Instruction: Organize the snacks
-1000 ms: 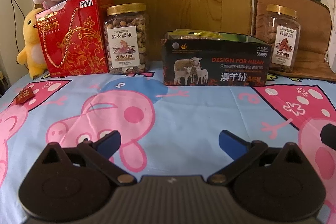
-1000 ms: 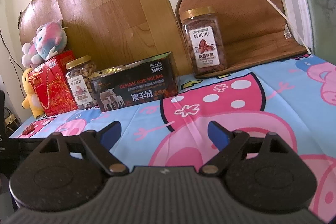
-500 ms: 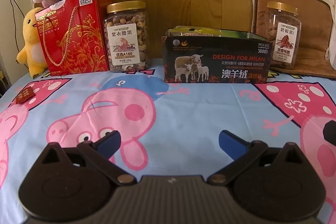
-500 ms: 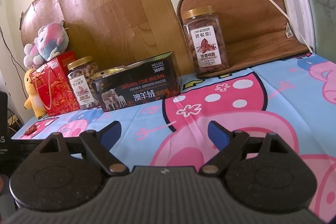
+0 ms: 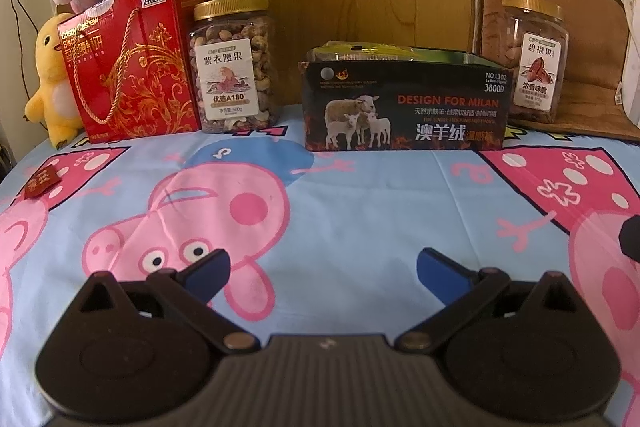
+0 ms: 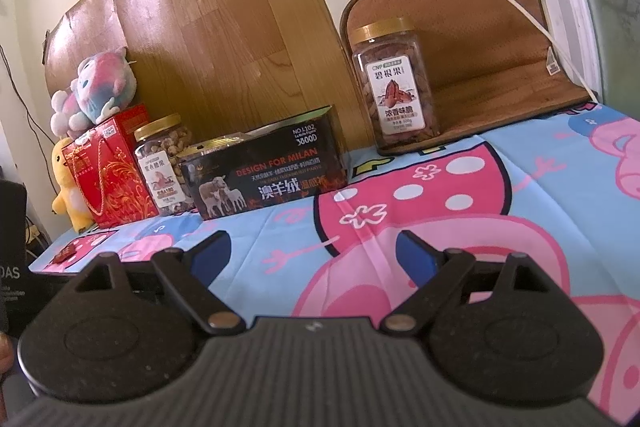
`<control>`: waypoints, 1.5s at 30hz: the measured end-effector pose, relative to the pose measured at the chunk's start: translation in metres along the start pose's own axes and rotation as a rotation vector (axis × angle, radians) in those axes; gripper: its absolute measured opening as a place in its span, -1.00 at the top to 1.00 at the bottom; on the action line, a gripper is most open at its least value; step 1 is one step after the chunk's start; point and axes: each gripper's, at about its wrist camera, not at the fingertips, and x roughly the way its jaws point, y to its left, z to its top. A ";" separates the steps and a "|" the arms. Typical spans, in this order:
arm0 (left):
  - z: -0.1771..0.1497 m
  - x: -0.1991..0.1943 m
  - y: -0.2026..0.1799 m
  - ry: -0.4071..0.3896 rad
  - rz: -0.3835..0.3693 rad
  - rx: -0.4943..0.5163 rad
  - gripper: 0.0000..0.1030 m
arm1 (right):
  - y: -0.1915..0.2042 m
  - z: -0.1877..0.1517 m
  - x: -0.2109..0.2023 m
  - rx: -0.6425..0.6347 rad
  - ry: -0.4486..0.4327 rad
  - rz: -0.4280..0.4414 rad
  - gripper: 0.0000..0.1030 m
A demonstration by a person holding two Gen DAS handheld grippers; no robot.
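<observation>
Both the left gripper (image 5: 322, 265) and right gripper (image 6: 314, 247) are hovering with fingers apart over open cartoon-print cloth (image 5: 360, 203), while the cashew jar (image 5: 234, 65), black sheep-print box (image 5: 404, 107) and pecan jar (image 6: 394, 87) are standing along the far edge against a wooden board (image 6: 224, 27).

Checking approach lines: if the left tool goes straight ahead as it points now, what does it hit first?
Probably the black sheep-print box. The left tool is open over bare cartoon sheet, and the box sits roughly on its centreline; depth is uncertain through the fisheye.
</observation>
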 end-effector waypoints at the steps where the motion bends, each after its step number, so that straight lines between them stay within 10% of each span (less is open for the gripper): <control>1: 0.000 0.000 0.000 0.002 -0.002 -0.001 -1.00 | 0.000 0.000 0.000 0.000 -0.001 0.000 -0.78; 45: -0.001 -0.029 0.007 0.034 0.073 -0.023 -1.00 | 0.008 -0.002 -0.014 -0.022 0.002 -0.028 -0.78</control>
